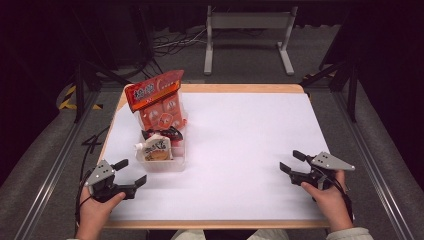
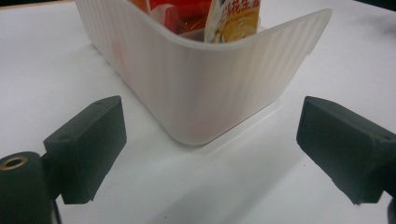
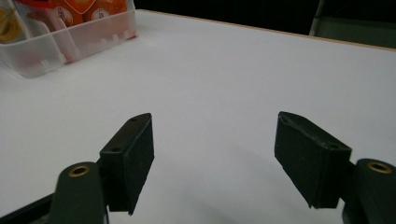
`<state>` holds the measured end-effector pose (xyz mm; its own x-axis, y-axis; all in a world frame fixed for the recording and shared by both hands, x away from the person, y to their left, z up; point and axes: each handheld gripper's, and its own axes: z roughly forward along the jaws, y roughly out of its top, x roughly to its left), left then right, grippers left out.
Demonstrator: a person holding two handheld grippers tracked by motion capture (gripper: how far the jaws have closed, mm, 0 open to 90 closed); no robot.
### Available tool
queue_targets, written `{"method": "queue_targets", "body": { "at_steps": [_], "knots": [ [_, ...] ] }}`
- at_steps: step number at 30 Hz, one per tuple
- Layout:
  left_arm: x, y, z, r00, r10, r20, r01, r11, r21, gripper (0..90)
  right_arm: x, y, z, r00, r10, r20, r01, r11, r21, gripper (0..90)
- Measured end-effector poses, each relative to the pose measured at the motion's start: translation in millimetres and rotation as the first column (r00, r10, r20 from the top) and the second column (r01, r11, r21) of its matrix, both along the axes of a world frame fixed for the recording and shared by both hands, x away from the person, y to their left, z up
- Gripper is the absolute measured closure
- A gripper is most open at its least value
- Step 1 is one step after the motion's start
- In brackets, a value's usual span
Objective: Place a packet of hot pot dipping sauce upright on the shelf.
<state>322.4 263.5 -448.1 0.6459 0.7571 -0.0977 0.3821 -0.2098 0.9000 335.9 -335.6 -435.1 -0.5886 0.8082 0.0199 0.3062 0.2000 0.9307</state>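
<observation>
Clear bin of snack packs sits left of table centre, long axis running away from the person. Its near corner lies just ahead of the left gripper, jaws spread, empty. Right gripper is held well apart, jaws likewise spread; left is judged nearer.

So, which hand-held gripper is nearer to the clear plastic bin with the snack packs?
Left. The left hand-held gripper sits open just before the clear plastic bin, at its near corner. The right hand-held gripper rests open far across the table, on its right side.

A translucent ribbed bin, upright at nine o'clock on the white surface, is packed with orange snack packets.
</observation>
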Motion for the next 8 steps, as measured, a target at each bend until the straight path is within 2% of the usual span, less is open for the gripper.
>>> {"method": "queue_targets", "body": {
  "at_steps": [3, 8],
  "knots": [
    [1.2, -1.5, -2.8, 1.0000, -0.004, -0.006, 0.004, 1.0000, 0.006, 9.1, 0.4, 1.4, -3.0, 1.0000, 0.005, -0.008, -0.005, 1.0000, -0.005, 29.5],
    [1.0, -1.6, -3.3, 1.0000, -0.005, 0.000, 0.005, 1.0000, 0.000, 9.2, 1.5, -0.1, -3.5, 0.9999, 0.000, -0.013, 0.000, 0.9999, 0.014, 29.1]
  ]
}}
